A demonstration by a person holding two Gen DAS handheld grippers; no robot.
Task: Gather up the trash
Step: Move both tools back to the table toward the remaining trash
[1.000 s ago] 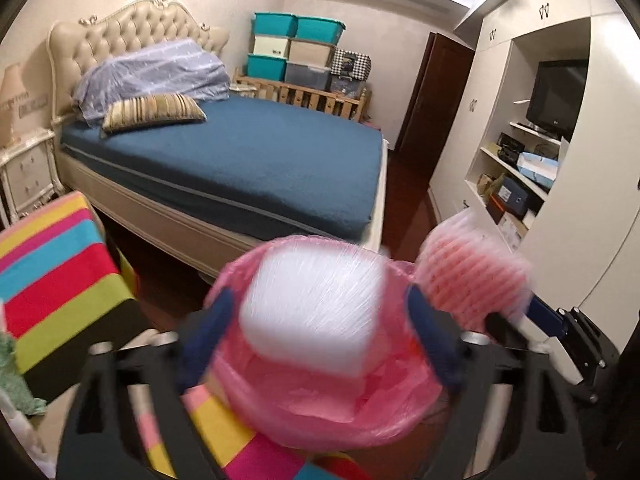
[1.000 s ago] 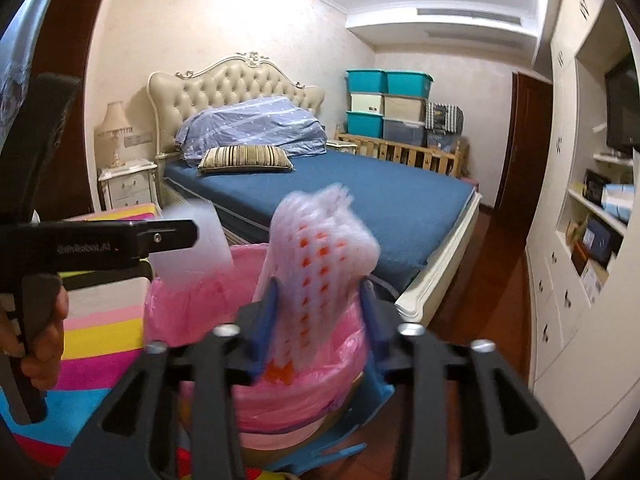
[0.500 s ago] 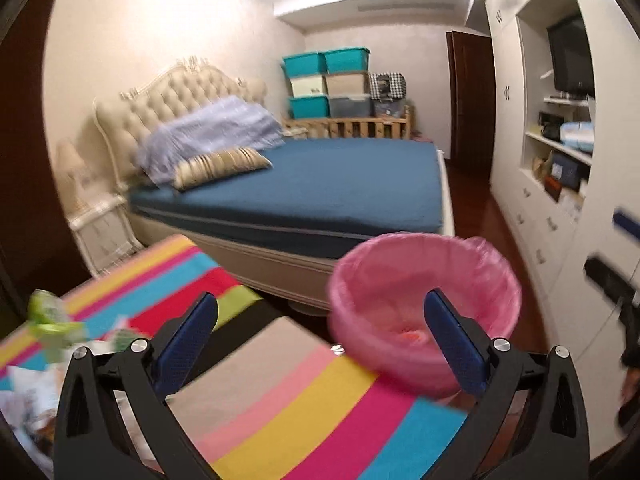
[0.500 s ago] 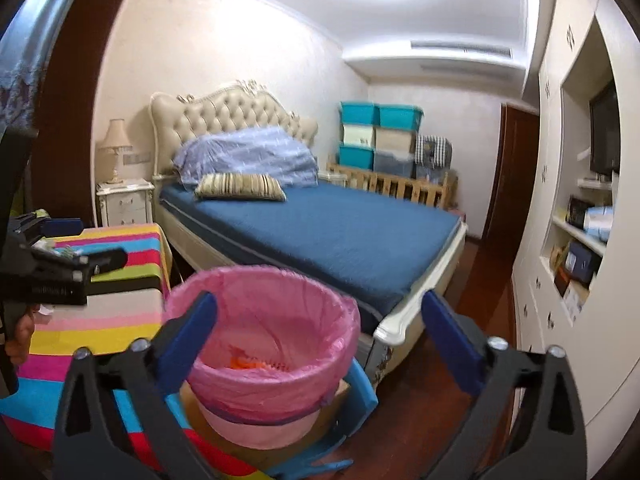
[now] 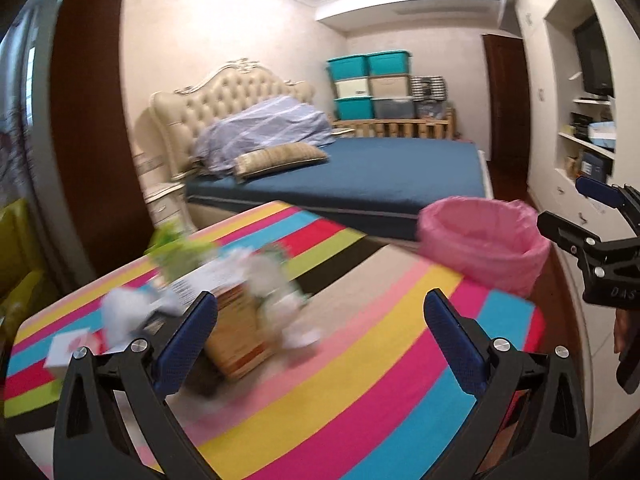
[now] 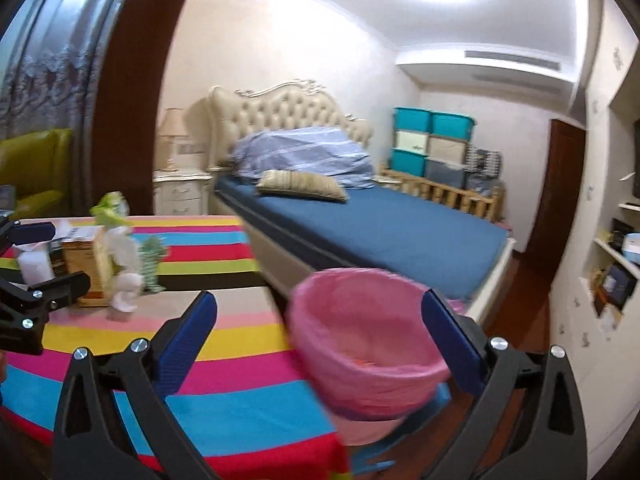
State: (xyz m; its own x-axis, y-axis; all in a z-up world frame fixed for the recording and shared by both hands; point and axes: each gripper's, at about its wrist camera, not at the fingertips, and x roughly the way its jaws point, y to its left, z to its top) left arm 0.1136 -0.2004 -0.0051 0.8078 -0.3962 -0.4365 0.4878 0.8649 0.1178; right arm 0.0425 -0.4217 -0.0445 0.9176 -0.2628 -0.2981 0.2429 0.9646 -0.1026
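Both tongs have let go of their foam pieces and swung off the bin, left one furthest: a sec ago each held a white/pink foam wrap over the pink plastic-lined round trash bin (image 6: 368,344); now both are empty w/ jaws spread wide.

Left tongs (image 5: 320,336) point at the remaining trash heap (image 5: 224,300) on the rainbow-striped cloth-covered counter (image 5: 360,380). Heap sits centre-left in left view, blurred: a tan cardboard box (image 5: 240,336) just past the left blue pad, long axis running roughly away from cam, crumpled white paper (image 5: 124,312) to its left, green wrapper (image 5: 176,248) further up-left. Bin is at right-centre of that view, beyond the counter's far edge.

Right tongs (image 6: 320,340) face the bin, which fills the lower centre of right view, between the pads; some orange bits visible inside. Same heap shows at left-centre there, well apart from these tongs.

Judgement: left tongs are clearly nearer the heap, so next grab likely falls to them — box lies slightly left of their centreline, needs a small leftward shift. Blur makes exact item edges hard to tell.
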